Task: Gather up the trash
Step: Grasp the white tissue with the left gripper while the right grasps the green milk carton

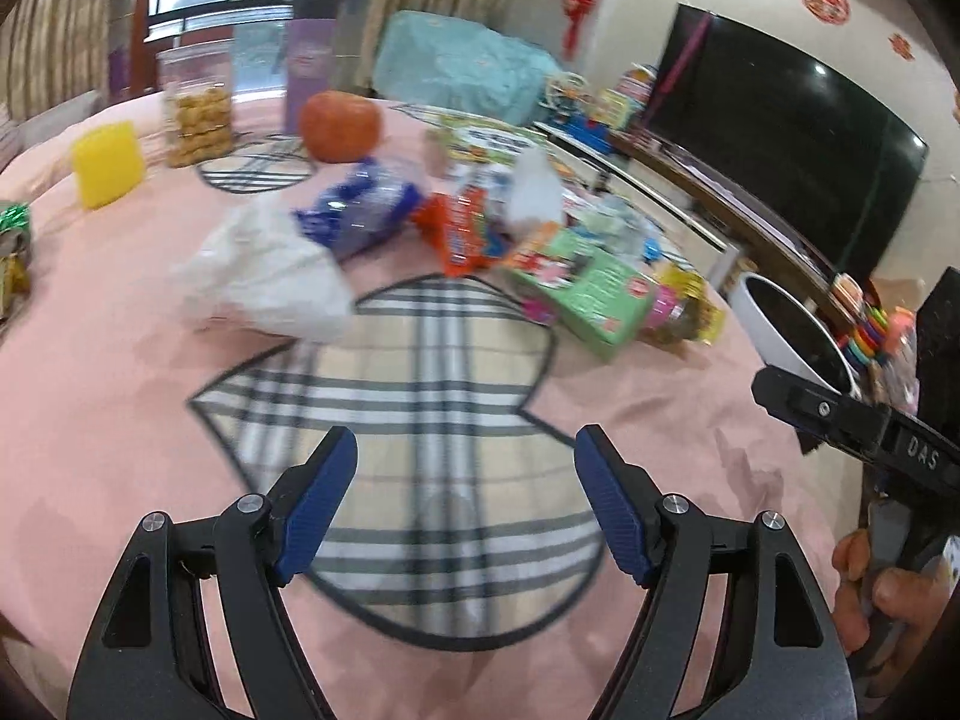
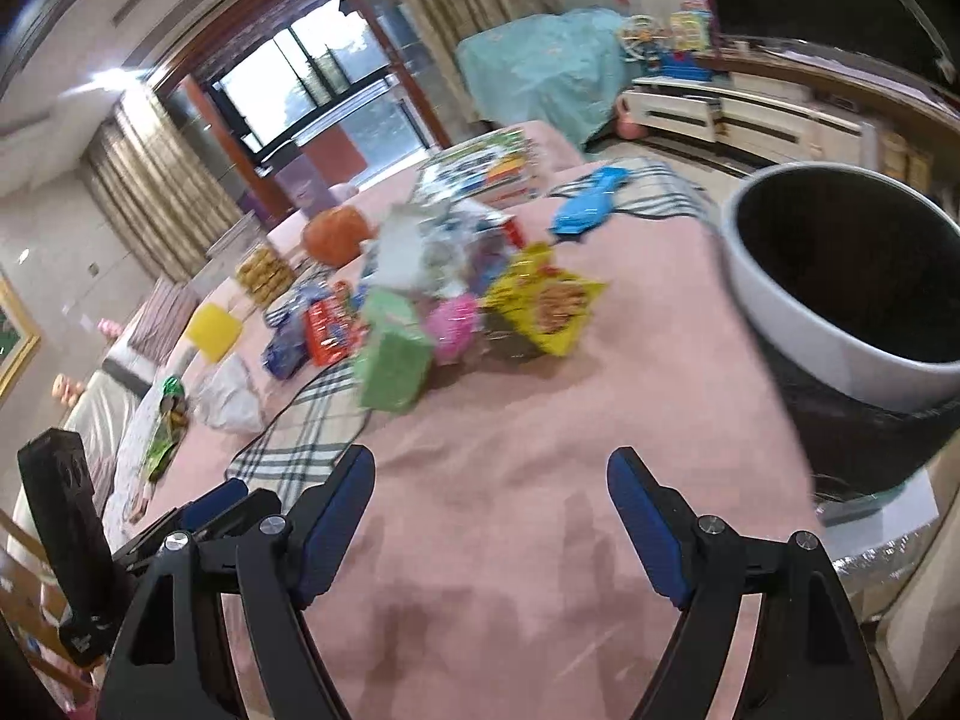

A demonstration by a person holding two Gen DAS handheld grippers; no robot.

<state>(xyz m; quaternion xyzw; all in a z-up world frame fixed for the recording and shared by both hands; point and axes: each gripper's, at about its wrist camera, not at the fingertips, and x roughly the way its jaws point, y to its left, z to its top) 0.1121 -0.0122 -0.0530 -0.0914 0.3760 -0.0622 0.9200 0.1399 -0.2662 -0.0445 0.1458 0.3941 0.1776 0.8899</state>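
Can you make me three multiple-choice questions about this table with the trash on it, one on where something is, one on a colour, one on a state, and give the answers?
1. Where does the trash bin stand?
A. In the middle of the table
B. Just off the table's edge, right of the pile
C. Behind the jar of cookies

2. What colour is the tablecloth?
A. Pink
B. White
C. Dark blue

3. How does the right gripper stand?
A. Shut on a wrapper
B. Shut on nothing
C. Open, nothing between its fingers

Answers:
1. B: the right wrist view shows the white-rimmed bin beyond the cloth's edge, right of the green box and yellow snack bag.
2. A: bare pink cloth surrounds the plaid placemat.
3. C: its blue fingers stand wide apart over bare cloth.
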